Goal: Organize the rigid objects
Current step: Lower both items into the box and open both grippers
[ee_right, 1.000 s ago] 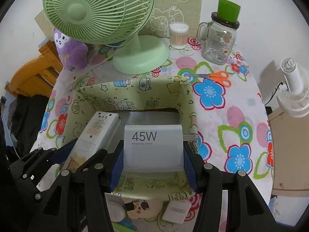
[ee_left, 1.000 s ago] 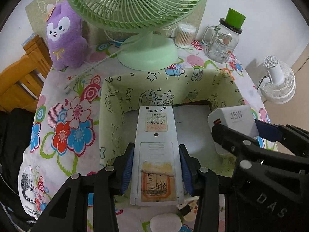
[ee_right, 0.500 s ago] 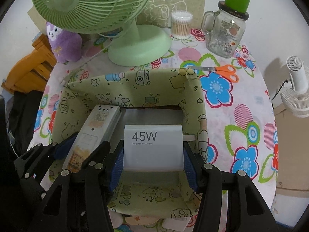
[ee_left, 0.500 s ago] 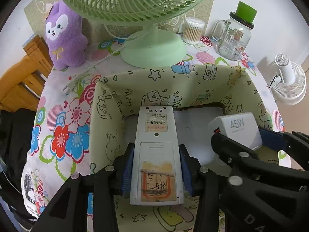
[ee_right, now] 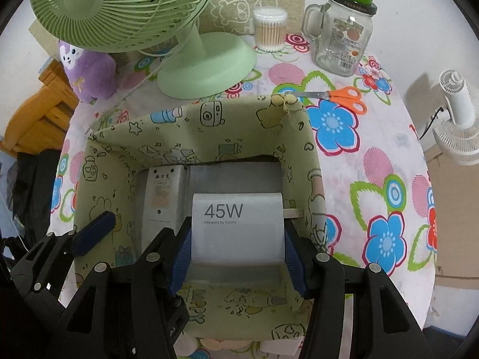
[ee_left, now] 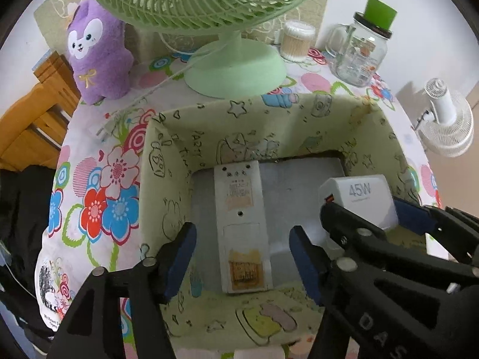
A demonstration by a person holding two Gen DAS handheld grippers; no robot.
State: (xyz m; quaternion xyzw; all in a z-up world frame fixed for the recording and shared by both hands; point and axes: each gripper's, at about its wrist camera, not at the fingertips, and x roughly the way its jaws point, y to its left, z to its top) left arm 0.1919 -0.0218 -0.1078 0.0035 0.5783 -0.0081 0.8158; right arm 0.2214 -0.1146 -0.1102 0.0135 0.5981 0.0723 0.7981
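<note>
Tablecloth point(ee_right: 386, 161) with bright flowers under fabric bin point(ee_right: 311, 155), near green fan point(ee_right: 206, 68).

Matt white plastic charger point(ee_right: 238, 227); printed cloth bin point(ee_right: 209, 119); clear glass jar point(ee_right: 338, 42).

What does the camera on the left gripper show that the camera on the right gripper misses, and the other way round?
Only the left view shows the left gripper with its jaws opening, clear of the white remote lying on the bin floor. Only the right view shows the orange scissors on the tablecloth. Both show the fabric bin, the remote, the 45W charger clamped in the right gripper, the green fan, the purple plush and the glass jar.
</note>
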